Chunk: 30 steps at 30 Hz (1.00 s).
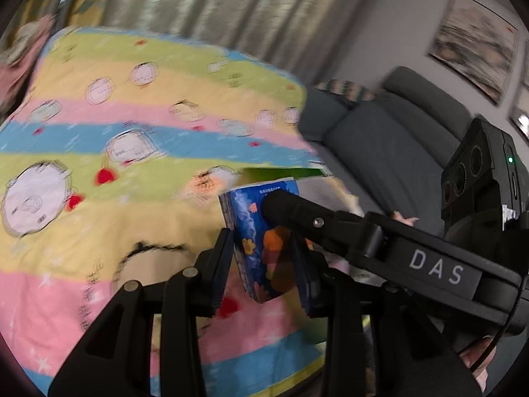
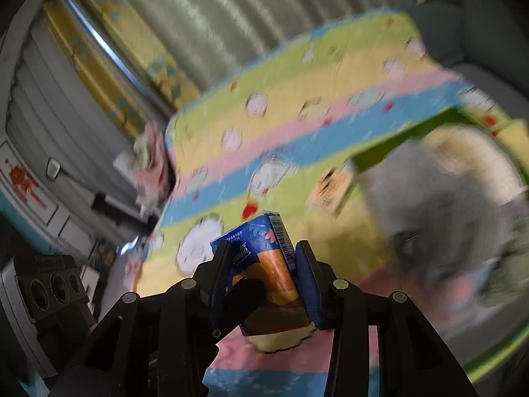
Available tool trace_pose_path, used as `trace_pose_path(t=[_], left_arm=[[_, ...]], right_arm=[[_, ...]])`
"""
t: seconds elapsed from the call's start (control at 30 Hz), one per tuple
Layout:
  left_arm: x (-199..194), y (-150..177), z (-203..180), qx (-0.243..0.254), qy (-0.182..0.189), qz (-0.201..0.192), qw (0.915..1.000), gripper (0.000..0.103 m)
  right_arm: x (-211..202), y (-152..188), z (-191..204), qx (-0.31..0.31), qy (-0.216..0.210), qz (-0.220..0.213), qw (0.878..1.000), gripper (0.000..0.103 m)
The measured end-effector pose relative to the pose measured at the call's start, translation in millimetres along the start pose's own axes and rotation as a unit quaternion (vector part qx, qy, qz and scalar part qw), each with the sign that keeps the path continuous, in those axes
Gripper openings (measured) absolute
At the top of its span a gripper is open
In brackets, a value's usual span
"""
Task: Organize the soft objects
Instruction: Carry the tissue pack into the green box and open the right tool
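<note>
A blue tissue pack point(image 1: 256, 231) with orange flower print hangs above the striped blanket point(image 1: 132, 139), held from two sides. My left gripper point(image 1: 263, 269) is shut on its lower part, pads pressed against both faces. My right gripper point(image 1: 281, 206) reaches in from the right, and one of its fingers lies across the pack's upper edge. In the right wrist view the same pack point(image 2: 267, 258) sits squeezed between the pads of my right gripper point(image 2: 264, 276). A finger of the left gripper point(image 2: 246, 296) crosses in front of the pack from the lower left.
The pastel striped cartoon blanket point(image 2: 297, 122) covers the surface below. A green box point(image 2: 406, 139) with grey and cream plush things point(image 2: 446, 205) sits at the right. A pink cloth heap point(image 2: 152, 162) lies at the blanket's far left edge. A grey sofa point(image 1: 380, 139) and curtains stand behind.
</note>
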<state>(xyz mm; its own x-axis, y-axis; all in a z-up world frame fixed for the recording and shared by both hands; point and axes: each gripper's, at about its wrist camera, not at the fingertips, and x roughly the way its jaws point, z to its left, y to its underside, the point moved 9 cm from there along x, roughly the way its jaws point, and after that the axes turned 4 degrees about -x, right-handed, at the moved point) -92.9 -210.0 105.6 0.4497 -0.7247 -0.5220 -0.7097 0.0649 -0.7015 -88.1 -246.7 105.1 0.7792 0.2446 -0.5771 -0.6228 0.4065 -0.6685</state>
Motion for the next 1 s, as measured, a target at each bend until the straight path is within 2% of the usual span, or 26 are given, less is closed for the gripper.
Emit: trace_pose_path(t=[0.17,0.3,0.5,0.67,0.73,0.87,1.0], left_arm=[[27,7,-51,0.021,0.045,0.024,0.9985,0.032],[53,16,-77,0.033,0.065,0.049,0.9961,0.032],[90,39,-89,0.026,0.075,0.103,0.9915,0.032],[107,46,-88,0.031,0.064,0.119,0.9903,0.033],[114,49,-84,0.030,0.061,0.133,0.9888,0.038],[118,52,-76,-0.007,0.073,0.148,0.9863,0.038],[109,53,-73,-0.013,0.065,0.159,0.9850,0.043]], right_arm=[[-51,-18,-42,0.021,0.044,-0.054,0.997,0.043],[-71,-22,-76,0.045,0.069,-0.069,0.994,0.043],[-76,-15,-122,0.074,0.109,-0.048,0.990,0.043],[-63,-6,-146,0.088,0.142,-0.017,0.986,0.043],[-59,-4,-155,0.099,0.145,-0.014,0.984,0.043],[-53,-3,-166,0.108,0.156,-0.016,0.982,0.043],[-48,-4,-171,0.125,0.142,-0.018,0.982,0.043]])
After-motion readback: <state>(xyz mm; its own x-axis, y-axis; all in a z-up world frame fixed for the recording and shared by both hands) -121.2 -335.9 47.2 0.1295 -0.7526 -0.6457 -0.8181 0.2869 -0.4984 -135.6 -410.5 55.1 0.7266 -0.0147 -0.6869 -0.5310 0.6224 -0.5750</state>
